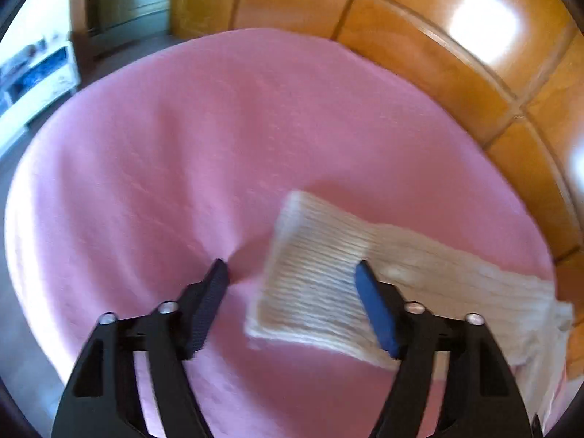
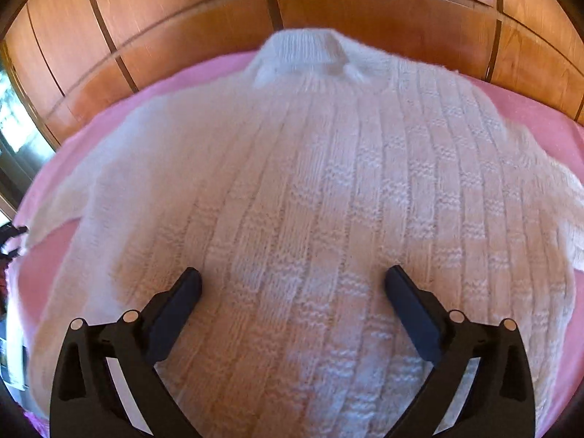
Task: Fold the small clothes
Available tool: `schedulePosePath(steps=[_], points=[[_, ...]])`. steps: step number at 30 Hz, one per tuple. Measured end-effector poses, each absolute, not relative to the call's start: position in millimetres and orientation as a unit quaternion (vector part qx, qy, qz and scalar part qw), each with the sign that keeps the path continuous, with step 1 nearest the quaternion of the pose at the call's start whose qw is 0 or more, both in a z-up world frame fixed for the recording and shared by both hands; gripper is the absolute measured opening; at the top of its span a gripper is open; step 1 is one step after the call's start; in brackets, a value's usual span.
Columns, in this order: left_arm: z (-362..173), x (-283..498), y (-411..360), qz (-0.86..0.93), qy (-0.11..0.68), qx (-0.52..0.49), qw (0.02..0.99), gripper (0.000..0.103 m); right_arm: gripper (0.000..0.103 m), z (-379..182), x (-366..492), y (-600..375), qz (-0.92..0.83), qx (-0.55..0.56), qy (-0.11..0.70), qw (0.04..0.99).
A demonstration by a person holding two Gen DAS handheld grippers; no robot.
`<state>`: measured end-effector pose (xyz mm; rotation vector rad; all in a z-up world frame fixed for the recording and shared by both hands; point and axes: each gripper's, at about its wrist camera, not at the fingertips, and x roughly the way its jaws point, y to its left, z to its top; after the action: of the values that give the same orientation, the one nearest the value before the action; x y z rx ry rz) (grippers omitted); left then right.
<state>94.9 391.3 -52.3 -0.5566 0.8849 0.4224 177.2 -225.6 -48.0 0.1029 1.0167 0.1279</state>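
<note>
Pink blanket (image 1: 153, 153) over the work surface, glossy wooden wardrobe panels (image 1: 419, 47) behind it, daylight glare on the wood. White knitted sweater (image 2: 310, 197) lies flat on the blanket, collar (image 2: 303, 53) toward the wardrobe, ribbed front up, both sleeves spread to the sides. Your left gripper (image 1: 292, 273) hangs over the cuff end of one sleeve (image 1: 328, 273), jaws spread wide, nothing between them; one finger (image 1: 208, 303) sits over bare blanket, the other over the knit. Your right gripper (image 2: 292, 283) is low over the sweater's lower body, also wide apart and empty. Folding looks not yet started (garment fully spread, no crease anywhere). Judgement: sleeve goes in first. Bring the left jaws down so both pads straddle the cuff edge, not just the top layer of knit, and avoid pinching the blanket underneath, which already puckers near your finger. Loose, fluffy yarn will stretch and snag, so close firmly near the edge, lift only a little, and carry the sleeve across the chest in one sweep. Use the right gripper to pin the body flat near the shoulder line so it doesn't drag along. Both views are slightly blurred; exact contact with the fabric cannot be told.
</note>
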Motion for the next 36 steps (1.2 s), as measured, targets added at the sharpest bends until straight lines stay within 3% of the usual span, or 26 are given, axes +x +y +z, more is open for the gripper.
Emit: schedulePosePath(steps=[1,3,7,9,12,13,21,24,30,31,33,36], points=[[-53,99,382,0.194,0.422,-0.243,0.852,0.026,0.101,-49,178,-224,0.059,0.045,0.487,0.87],[-52,105,376,0.219,0.421,-0.2,0.857,0.011,0.101,-51,182,-221,0.058,0.041,0.486,0.871],[-45,119,389,0.285,0.409,-0.182,0.848,0.001,0.101,-52,184,-222,0.053,0.035,0.487,0.871],[-44,122,389,0.293,0.415,-0.204,0.836,0.001,0.101,-52,177,-214,0.049,0.03,0.482,0.874],[-32,108,362,0.234,0.388,-0.222,0.863,0.031,0.101,-55,176,-208,0.051,0.037,0.479,0.876],[-29,99,352,0.208,0.38,-0.229,0.872,0.035,0.101,-54,174,-211,0.052,0.039,0.479,0.876],[-43,39,186,-0.145,0.427,-0.261,0.853,0.035,0.101,-34,154,-238,0.061,0.091,0.485,0.868],[-51,24,145,-0.221,0.438,-0.278,0.826,0.051,0.101,-20,127,-269,0.042,0.114,0.473,0.873],[-67,21,105,-0.286,0.457,-0.303,0.786,0.052,0.099,-15,44,-358,-0.01,0.187,0.471,0.862],[-70,23,99,-0.289,0.462,-0.305,0.781,0.052,0.097,-19,26,-372,-0.004,0.211,0.478,0.853],[-71,29,96,-0.293,0.469,-0.308,0.774,0.052,0.079,-24,6,-383,0.021,0.246,0.485,0.839],[-68,21,95,-0.295,0.469,-0.314,0.771,0.052,0.065,-32,-24,-383,0.06,0.281,0.49,0.823]])
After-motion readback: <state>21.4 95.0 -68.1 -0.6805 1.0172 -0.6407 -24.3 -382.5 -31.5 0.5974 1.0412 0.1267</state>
